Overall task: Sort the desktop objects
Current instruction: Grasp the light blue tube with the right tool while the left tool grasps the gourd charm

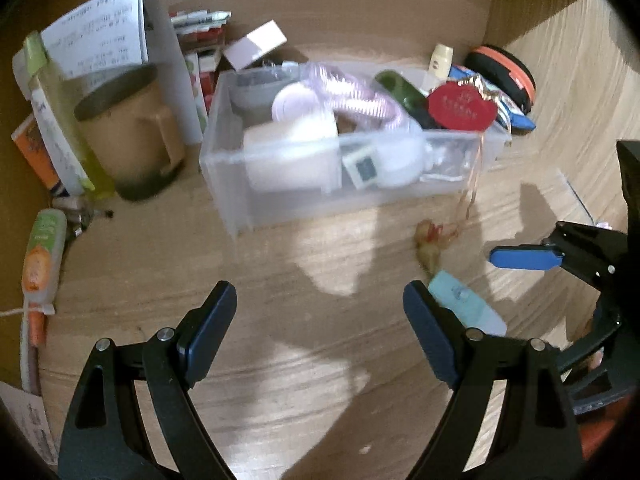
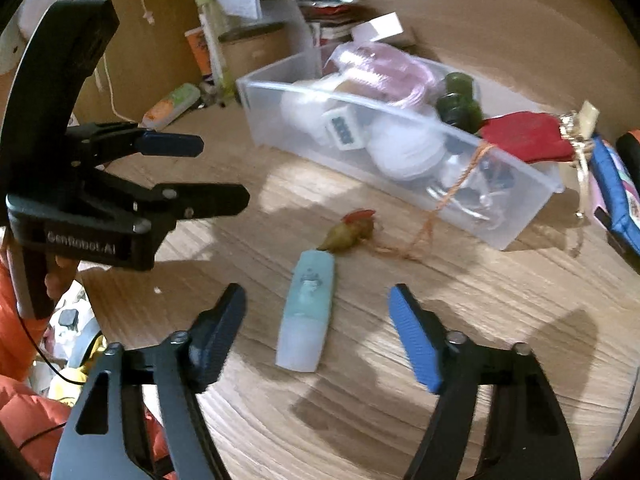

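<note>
Both grippers hover level over the table's near edge, jaws spread wide and holding nothing. The right gripper (image 2: 316, 332) points at the pale blue tube (image 2: 307, 312) lying between its fingers, near the clear bin (image 2: 516, 216); the left gripper (image 1: 320, 320) faces bare table (image 1: 304, 392).

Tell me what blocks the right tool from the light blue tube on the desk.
Nothing visible does. The light blue tube lies flat on bare wood just ahead of the open right tool, roughly between its fingers. Only the small green and red figure is near it, at the tube's far end.
</note>
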Motion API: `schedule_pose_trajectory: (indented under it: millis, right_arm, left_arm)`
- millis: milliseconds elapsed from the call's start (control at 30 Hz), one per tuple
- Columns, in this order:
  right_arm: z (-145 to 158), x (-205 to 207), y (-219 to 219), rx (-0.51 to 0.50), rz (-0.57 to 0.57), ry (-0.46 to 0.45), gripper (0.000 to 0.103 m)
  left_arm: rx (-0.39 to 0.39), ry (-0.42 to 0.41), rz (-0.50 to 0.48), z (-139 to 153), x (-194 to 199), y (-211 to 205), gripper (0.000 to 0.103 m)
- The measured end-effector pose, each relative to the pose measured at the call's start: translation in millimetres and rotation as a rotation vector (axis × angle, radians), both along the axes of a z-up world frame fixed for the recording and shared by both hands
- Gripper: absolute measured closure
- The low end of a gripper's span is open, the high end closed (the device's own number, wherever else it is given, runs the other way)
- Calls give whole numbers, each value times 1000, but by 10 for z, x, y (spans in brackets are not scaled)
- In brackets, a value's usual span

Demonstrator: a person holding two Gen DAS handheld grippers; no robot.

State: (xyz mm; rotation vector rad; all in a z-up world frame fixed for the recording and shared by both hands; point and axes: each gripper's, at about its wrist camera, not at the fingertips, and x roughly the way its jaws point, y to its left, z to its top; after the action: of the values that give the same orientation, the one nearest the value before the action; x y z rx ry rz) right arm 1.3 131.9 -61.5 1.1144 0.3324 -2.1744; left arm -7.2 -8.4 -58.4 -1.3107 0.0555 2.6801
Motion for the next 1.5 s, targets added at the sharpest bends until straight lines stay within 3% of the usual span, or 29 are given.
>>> schedule_pose_trajectory:
  millis: [200, 267, 333, 500, 700, 967, 1033, 1133, 1500]
  right_arm:
    - [-89, -3, -71, 29, 26, -22, 67]
    - [-86, -16, -98, 34, 27, -11, 70]
    - [-94, -30, -111, 38, 25, -6, 80]
    - [-100, -69, -42, 17, 3, -21, 80]
    - [-67, -156, 389, -29, -103, -38, 80]
    - [6, -279, 764, -70, -196, -25, 80]
    - [22, -301, 806, -92, -210, -23, 80]
    - [39, -356, 829, -127, -223, -33, 80]
    - [190, -314, 876, -152, -234, -4, 80]
  left_arm:
    - [15, -8, -16, -61, 4, 34, 17]
    - [19, -2, -25, -55, -8, 66, 17]
    - [23, 2, -41, -47, -34, 119, 17]
    - [25, -12, -81, -73, -129, 286, 17]
    - [-2, -24, -149, -105, -260, 586, 18]
    - [-51, -51, -185, -225, -433, 853, 47]
    - [-45, -40, -183, -210, -440, 866, 66]
    - [-49, -28, -177, -218, -420, 861, 83]
    - [10, 2, -157, -52, -293, 718, 83]
